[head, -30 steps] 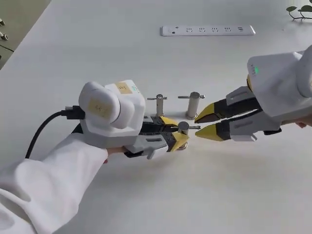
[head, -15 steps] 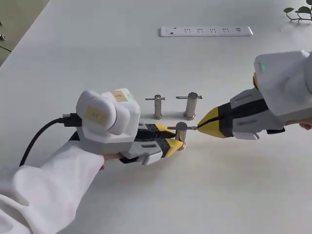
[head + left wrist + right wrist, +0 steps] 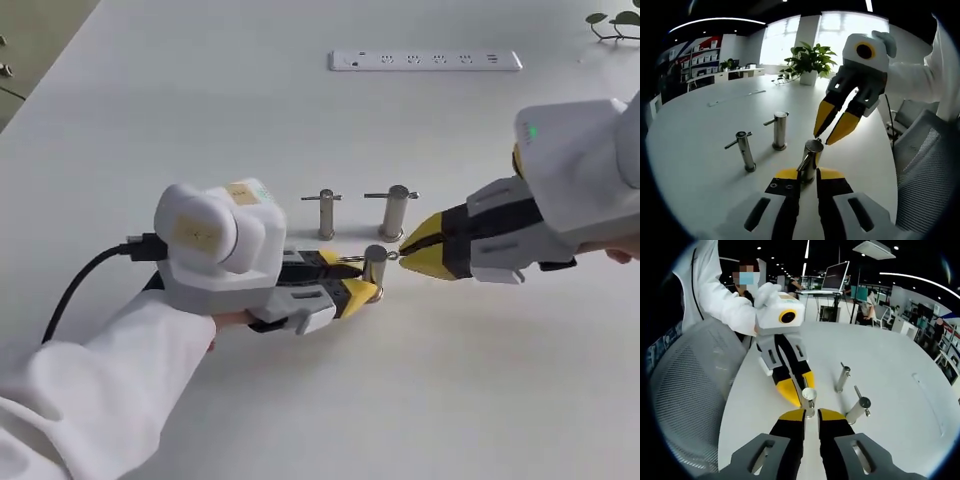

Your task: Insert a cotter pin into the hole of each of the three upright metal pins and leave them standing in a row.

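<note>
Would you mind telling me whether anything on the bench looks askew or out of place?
Nothing damaged or tipped. The third metal pin stands forward of the two back pins, out of their row, clamped by the left gripper.

Right gripper (image 3: 810, 415) at near pin (image 3: 809, 396).
Narrow gap between its jaws; left gripper (image 3: 801, 390) clamps that pin; two pins (image 3: 842, 377) beyond.

Left tongs (image 3: 360, 272) lie low, clamped on the metal pin (image 3: 375, 258); right tongs (image 3: 408, 248) meet them, tips nearly together.
</note>
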Demonstrator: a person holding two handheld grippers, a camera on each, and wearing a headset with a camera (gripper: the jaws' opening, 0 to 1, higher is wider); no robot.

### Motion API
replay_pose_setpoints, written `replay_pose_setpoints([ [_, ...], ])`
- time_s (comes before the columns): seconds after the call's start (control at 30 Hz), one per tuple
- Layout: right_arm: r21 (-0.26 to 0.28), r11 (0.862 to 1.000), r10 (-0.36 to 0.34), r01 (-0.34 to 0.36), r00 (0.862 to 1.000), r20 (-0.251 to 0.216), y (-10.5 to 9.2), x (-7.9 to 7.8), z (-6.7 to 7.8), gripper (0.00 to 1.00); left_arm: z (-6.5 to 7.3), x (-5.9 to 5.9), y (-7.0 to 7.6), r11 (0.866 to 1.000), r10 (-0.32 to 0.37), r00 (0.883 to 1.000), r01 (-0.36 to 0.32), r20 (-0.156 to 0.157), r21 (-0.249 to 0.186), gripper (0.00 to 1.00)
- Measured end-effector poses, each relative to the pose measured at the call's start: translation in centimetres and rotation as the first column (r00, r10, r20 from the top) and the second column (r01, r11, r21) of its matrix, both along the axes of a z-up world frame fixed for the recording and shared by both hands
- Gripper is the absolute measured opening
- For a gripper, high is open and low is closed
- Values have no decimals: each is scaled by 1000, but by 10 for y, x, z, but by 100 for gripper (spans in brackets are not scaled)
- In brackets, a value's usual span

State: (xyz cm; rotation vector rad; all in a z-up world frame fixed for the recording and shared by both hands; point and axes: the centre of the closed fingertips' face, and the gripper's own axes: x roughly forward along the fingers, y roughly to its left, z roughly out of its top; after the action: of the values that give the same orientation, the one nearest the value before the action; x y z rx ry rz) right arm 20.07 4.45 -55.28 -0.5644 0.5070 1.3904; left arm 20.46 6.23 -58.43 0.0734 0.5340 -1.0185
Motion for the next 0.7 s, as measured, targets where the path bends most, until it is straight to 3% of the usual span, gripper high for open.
replay_pose_setpoints([
  [0.17,22,999,-23,24,999,-37,2,-1,1,14,1,-5,4,1000,-1,1000,1,-19,-11,20],
  [0.33,35,999,-25,27,999,-48,9,-4,-3,22,2,-18,10,999,-1,999,0,-34,-36,39],
  [0.5,61,997,-46,50,997,-60,16,-5,-6,24,-2,-30,22,1000,-12,999,12,-35,-6,55],
  [0.53,65,996,-49,53,997,-64,18,-5,-7,24,-2,-33,26,1000,-4,999,4,-50,-9,61],
  [0.63,65,996,-53,56,997,-61,21,-4,-12,22,6,-36,31,998,24,998,-28,-64,-61,74],
  [0.7,74,995,-62,68,995,-74,23,-2,-15,22,9,-39,34,997,27,997,-32,-67,-70,83],
])
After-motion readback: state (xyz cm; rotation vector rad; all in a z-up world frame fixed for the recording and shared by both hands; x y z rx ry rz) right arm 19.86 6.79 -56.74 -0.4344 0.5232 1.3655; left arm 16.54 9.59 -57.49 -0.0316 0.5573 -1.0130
